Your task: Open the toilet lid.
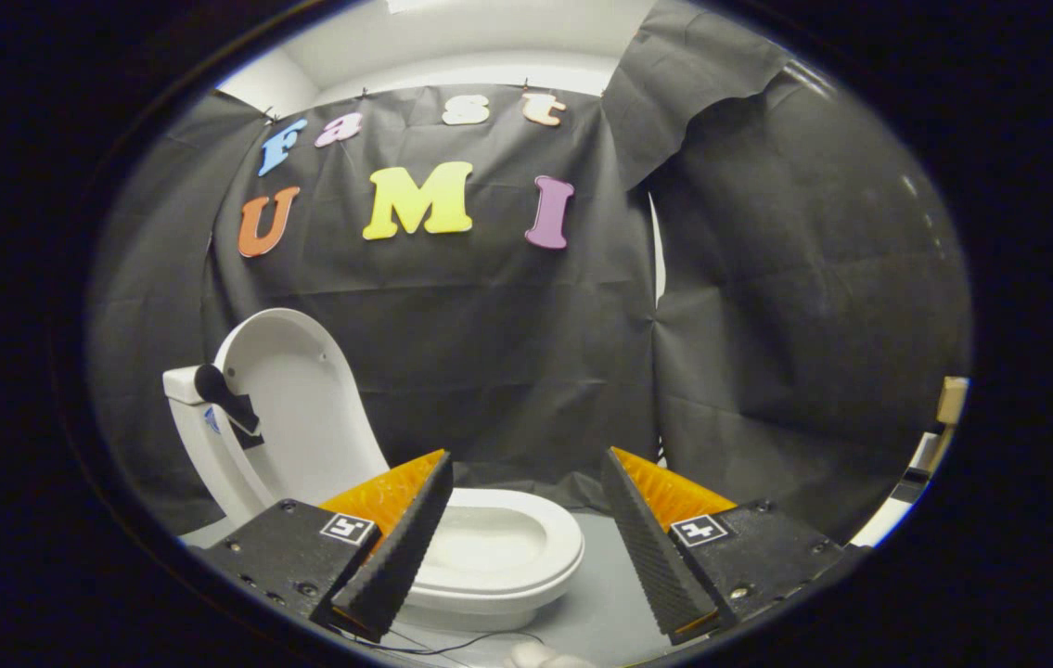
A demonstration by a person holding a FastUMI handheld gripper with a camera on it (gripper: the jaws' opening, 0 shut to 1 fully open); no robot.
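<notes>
A small white toilet (498,547) stands on a grey floor just beyond my left finger. Its lid (299,408) is raised, leaning back against the white tank (187,390) behind it. The seat ring and the bowl's hollow lie uncovered. A black handle piece (224,394) sticks out at the lid's left side near the tank. My gripper (526,482) is open, its two fingers spread wide with nothing between them. The left finger (396,547) overlaps the near left part of the seat; the right finger (651,547) is apart from the toilet, over the floor.
Black cloth walls close in behind and to the right of the toilet. A thin dark cable (452,645) runs on the grey floor in front of the bowl. Pale objects (939,436) stand beyond the cloth's right edge.
</notes>
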